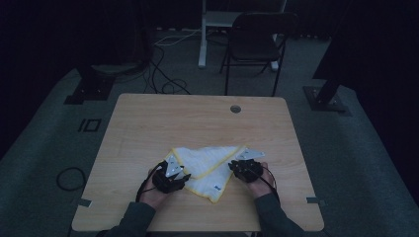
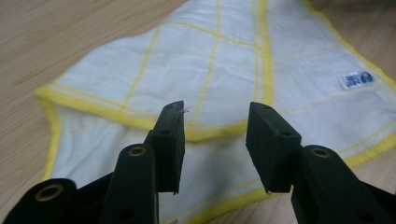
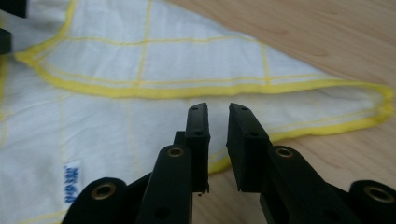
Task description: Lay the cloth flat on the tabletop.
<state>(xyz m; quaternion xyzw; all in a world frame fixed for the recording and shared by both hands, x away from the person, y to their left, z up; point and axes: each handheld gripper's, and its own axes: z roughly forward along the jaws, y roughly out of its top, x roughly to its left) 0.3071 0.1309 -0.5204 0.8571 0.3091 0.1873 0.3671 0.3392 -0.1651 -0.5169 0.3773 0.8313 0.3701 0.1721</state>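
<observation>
While the cloth point(image 1: 207, 170) lies near the front edge of the table point(image 1: 148, 123), it is already folded once, with one yellow-edged layer over another. The left gripper point(image 2: 215, 121) hovers over its left part with jaws wide apart, empty. The right gripper point(image 3: 218, 122), jaws narrow and empty, is at its right corner. I judge more folding remains.

A dim lab or recording studio: bare wooden bench point(image 1: 148, 128) on grey carpet point(image 1: 44, 138), black stand feet point(image 1: 89, 89) bolted at either side, loose cables point(image 1: 163, 74) trailing across the floor, folding chair point(image 1: 254, 44) behind, dark curtains all round.
</observation>
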